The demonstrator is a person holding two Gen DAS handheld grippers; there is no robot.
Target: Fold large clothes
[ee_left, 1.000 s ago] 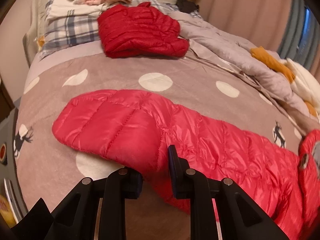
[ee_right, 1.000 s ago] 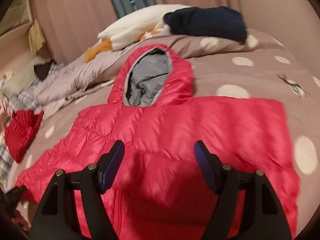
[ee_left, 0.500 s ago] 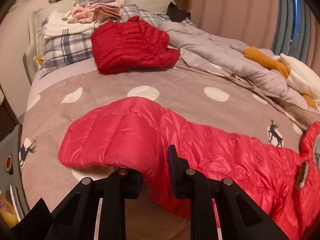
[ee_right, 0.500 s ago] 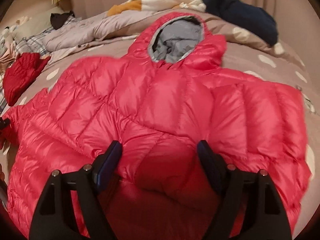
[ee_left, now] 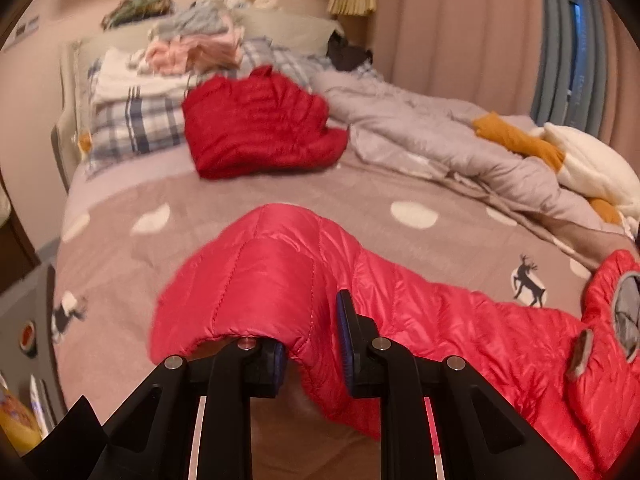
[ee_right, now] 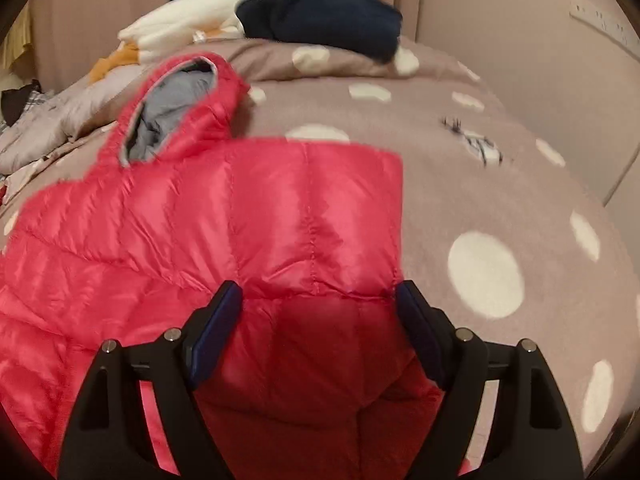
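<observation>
Pink curtains hang behind a bed (ee_left: 280, 200) with a brown spotted blanket, and your big pink puffy jacket (ee_right: 200, 232) lies spread across it with its hood (ee_right: 180, 120) pointing to the far side. Your left tool (ee_left: 310, 344) is squeezed tight on the sleeve (ee_left: 256, 280), and a moment ago that sleeve lay flatter on the blanket; now its end is lifted up and curling over, so the fold of that side looks started. Your right tool (ee_right: 320, 320) has just been opening wider, and nothing is pinched in it; it hangs over the other side of the jacket, near the straight edge there, closer than it was a second ago. That edge looks like the next thing to grab. A dark red jacket (ee_left: 260, 128) sits already folded near the plaid pillows (ee_left: 132, 124), well away from you.
</observation>
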